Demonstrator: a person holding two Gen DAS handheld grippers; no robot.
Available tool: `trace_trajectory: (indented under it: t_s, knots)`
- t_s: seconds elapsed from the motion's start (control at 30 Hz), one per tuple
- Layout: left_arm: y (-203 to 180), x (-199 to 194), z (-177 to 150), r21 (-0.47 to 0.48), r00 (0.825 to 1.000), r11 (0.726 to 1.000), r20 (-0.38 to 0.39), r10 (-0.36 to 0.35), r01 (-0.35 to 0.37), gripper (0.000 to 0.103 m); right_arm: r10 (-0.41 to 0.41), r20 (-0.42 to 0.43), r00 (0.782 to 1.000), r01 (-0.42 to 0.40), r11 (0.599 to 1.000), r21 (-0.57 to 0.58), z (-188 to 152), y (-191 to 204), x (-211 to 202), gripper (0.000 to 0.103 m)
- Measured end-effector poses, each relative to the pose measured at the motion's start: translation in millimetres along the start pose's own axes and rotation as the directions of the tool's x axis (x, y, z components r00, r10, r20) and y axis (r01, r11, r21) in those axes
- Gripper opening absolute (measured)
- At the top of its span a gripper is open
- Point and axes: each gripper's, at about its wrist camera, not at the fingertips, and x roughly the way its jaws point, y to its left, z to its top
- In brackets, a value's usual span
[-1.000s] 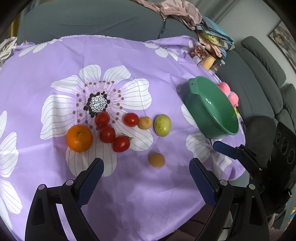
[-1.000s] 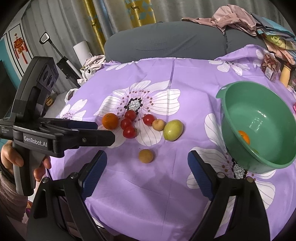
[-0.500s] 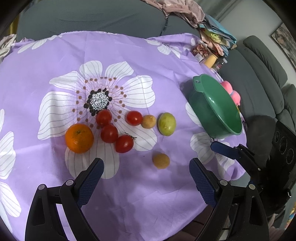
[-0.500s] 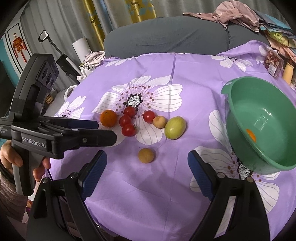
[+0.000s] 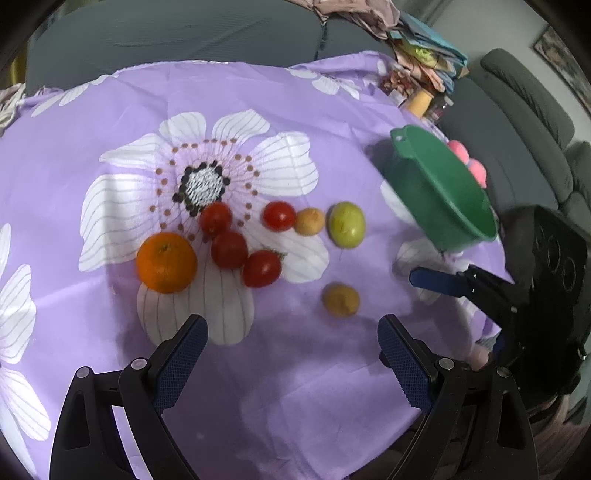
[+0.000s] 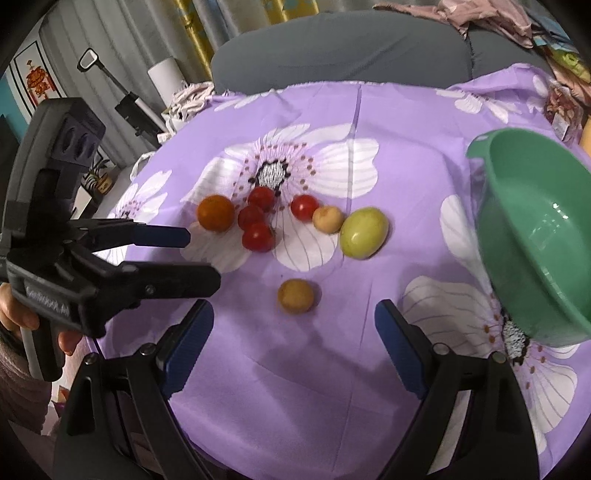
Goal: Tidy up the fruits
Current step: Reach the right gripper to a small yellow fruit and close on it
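Note:
Fruit lies on a purple flowered tablecloth point(image 5: 110, 122): an orange point(image 5: 166, 263), several red tomatoes point(image 5: 229, 249), a small pale fruit point(image 5: 309, 221), a green fruit point(image 5: 347, 224) and a brown round fruit point(image 5: 341, 300). A green bowl point(image 5: 443, 192) stands at the right. My left gripper point(image 5: 291, 343) is open and empty, near the orange and tomatoes. My right gripper point(image 6: 293, 332) is open and empty, just short of the brown fruit point(image 6: 295, 296). The bowl point(image 6: 535, 229) is to its right, the left gripper point(image 6: 184, 254) to its left.
A grey sofa point(image 5: 184, 33) runs behind the table, with piled cloth and papers point(image 5: 424, 48) at the back right. Small jars point(image 5: 421, 103) stand near the table's far right edge. Pink items point(image 5: 469, 162) sit behind the bowl.
Both grippers have moved forward and lower toward the fruit, which shows larger in both views. The bowl has slid toward the right edge of the right wrist view. Nothing was taken hold of.

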Motion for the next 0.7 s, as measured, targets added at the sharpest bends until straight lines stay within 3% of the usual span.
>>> trace_trajectory:
  t_s: [0.2,0.37,0.7]
  knots:
    - [14,4,-7,-0.042,1.0,0.999,-0.012,-0.02,0.02,0.093,0.02,-0.032,0.999,-0.02,1.0,-0.002,-1,0,11,0.087]
    - [16,8,-5,-0.086,0.993,0.989,-0.009,-0.117,0.116,0.093,0.028,-0.053,0.998,-0.029,0.999,-0.014,-3,0,16,0.083]
    - [14,5,8,-0.05,0.997,0.996,0.017,-0.071,0.072,0.093,0.05,-0.062,0.997,-0.049,0.999,0.004,1,-4,27,0.065]
